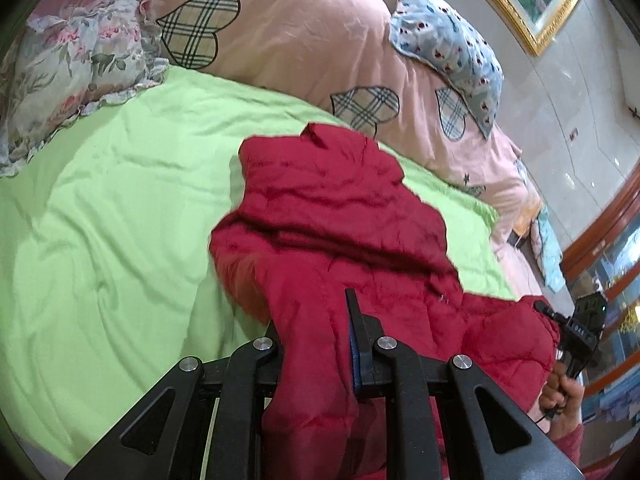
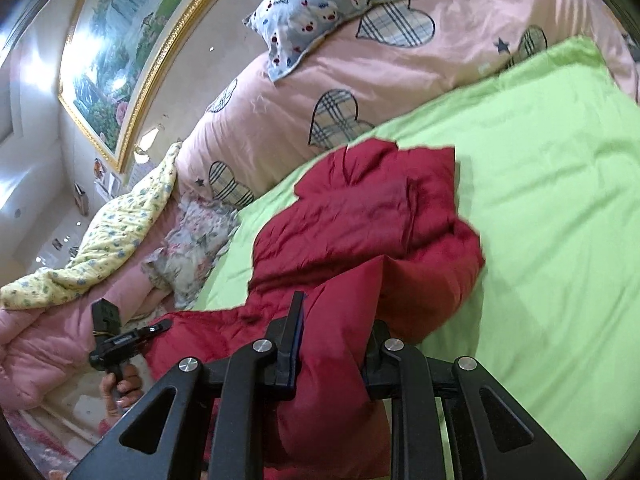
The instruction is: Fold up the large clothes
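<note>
— Red padded jacket (image 1: pixel 320 360) bunched between the left gripper (image 1: pixel 316 344) fingers; they pinched a thick fold of it.

— And the right gripper (image 2: pixel 332 340)?

— Clamped on another fold; the rest of the garment lay crumpled ahead on the green sheet (image 2: pixel 540 200), near the pink quilt (image 2: pixel 280 112).
</note>
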Demonstrator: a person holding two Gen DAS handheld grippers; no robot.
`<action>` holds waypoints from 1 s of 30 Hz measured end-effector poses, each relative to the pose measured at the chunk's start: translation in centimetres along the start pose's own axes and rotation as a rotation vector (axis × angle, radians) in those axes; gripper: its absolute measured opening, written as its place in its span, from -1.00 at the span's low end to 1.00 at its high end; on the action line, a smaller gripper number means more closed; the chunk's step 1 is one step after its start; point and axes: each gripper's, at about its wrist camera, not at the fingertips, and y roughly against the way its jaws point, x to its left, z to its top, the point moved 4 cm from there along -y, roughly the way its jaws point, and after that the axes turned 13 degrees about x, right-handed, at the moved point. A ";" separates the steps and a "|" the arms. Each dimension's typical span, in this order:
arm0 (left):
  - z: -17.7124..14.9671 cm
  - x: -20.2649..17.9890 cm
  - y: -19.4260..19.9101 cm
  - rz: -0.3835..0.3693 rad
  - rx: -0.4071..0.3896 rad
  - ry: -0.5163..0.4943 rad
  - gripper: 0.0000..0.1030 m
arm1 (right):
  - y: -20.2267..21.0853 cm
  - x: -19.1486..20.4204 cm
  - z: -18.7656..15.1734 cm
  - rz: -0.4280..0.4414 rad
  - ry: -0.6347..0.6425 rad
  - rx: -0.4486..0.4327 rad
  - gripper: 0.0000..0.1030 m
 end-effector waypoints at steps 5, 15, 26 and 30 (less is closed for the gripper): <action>2.8 -1.1 -0.9 0.044 -0.038 -0.014 -0.68 | -0.9 -0.2 2.7 -0.023 0.009 -0.030 -0.61; 7.8 -1.7 -3.6 0.093 -0.088 0.019 -0.67 | -3.1 -1.6 7.9 -0.090 -0.012 -0.087 -0.61; 13.8 0.0 -9.4 0.147 -0.099 0.096 -0.67 | -7.4 -4.2 13.4 -0.148 -0.078 -0.137 -0.60; 16.1 0.5 -12.0 0.179 -0.098 0.120 -0.67 | -9.2 -5.7 15.4 -0.180 -0.121 -0.148 -0.60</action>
